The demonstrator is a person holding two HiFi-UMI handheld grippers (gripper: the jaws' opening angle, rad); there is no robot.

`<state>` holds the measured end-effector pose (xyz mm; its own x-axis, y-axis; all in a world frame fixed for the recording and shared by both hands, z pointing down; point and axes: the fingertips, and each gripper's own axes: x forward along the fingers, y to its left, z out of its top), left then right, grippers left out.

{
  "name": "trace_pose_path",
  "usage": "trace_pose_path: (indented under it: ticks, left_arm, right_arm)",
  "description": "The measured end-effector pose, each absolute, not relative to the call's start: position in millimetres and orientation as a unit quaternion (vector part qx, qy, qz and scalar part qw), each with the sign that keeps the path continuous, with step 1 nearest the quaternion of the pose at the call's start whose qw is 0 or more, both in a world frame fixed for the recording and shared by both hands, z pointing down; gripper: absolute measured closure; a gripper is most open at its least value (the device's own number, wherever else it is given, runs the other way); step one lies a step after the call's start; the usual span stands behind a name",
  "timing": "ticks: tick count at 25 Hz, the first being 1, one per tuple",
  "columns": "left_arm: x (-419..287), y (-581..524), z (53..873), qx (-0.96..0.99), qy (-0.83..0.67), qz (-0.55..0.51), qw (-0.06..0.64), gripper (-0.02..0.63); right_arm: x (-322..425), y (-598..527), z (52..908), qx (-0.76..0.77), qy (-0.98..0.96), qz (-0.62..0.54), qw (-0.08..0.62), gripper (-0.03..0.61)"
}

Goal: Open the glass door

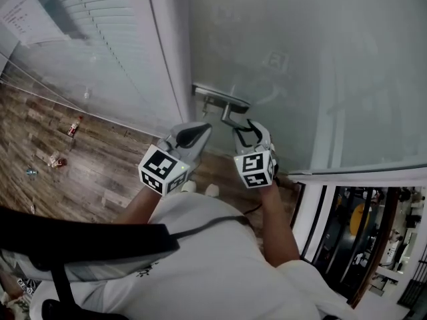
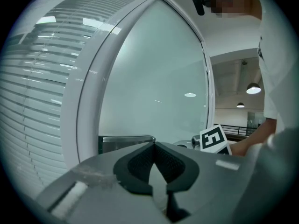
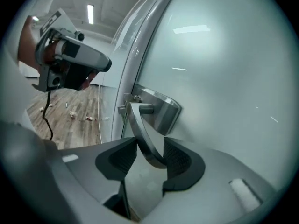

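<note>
**Right gripper at the handle, grip not yet made**

The right gripper (image 3: 149,146) is on the door handle (image 3: 139,125). Its jaws stand apart and the curved lever runs down between them. The lever sits close against the pad on the side away from the other gripper, with a clear gap to the near pad. That looks like no clamp yet.

From the head view, the same gripper (image 1: 243,127) sits just under the handle (image 1: 230,105). The frosted glass door (image 1: 320,79) fills everything ahead of it.

The left gripper (image 2: 154,144) hangs just beside its partner on the frame side. Its jaws meet at the tips with nothing between them. Straight ahead of it are the white door frame (image 2: 88,92) and the glass (image 2: 149,78). It looks to be only standing by.

My call is that this is the reach-and-grasp step, and the door appears shut against the frame.

Next, the right jaws need to close squarely on the lever and press it down to free the latch. Then the door can be swung, though push or pull can't be told from here. The lever is curved, so a loose bite could slide along it.
</note>
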<state>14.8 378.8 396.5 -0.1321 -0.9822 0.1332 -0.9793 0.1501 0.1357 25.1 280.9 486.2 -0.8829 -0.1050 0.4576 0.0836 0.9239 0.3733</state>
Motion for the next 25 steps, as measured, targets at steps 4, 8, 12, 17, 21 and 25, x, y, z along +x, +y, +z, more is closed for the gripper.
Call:
trace_pose_path:
  ticks: [4,8,12,17,21,25]
  left_arm:
    - [19,381,399,0.649,-0.755,-0.003,0.096,0.609]
    - [29,383,396,0.644,-0.76,-0.001,0.093,0.609]
    - [37,373,403,0.64,-0.76,0.007,0.11,0.609]
    - [29,339,402,0.636,-0.763,0.011,0.113,0.609]
    - [31,331,404,0.634,-0.764,0.013,0.114,0.609]
    - [-1,287,410,0.637,-0.76,0.017,0.13,0.609]
  right_arm:
    - [23,281,488,-0.012,-0.947,-0.204,0.249,0.4]
    - [23,281,485,-0.007,-0.943,-0.227,0.245,0.405]
    - [11,270,486,-0.014,-0.937,-0.245,0.247,0.413]
    - [-19,238,484,-0.03,-0.927,-0.278,0.251,0.427]
    - [-32,228,484,-0.042,-0.909,-0.327,0.257,0.44]
    - [-69,186,493,-0.06,-0.891,-0.354,0.28,0.453]
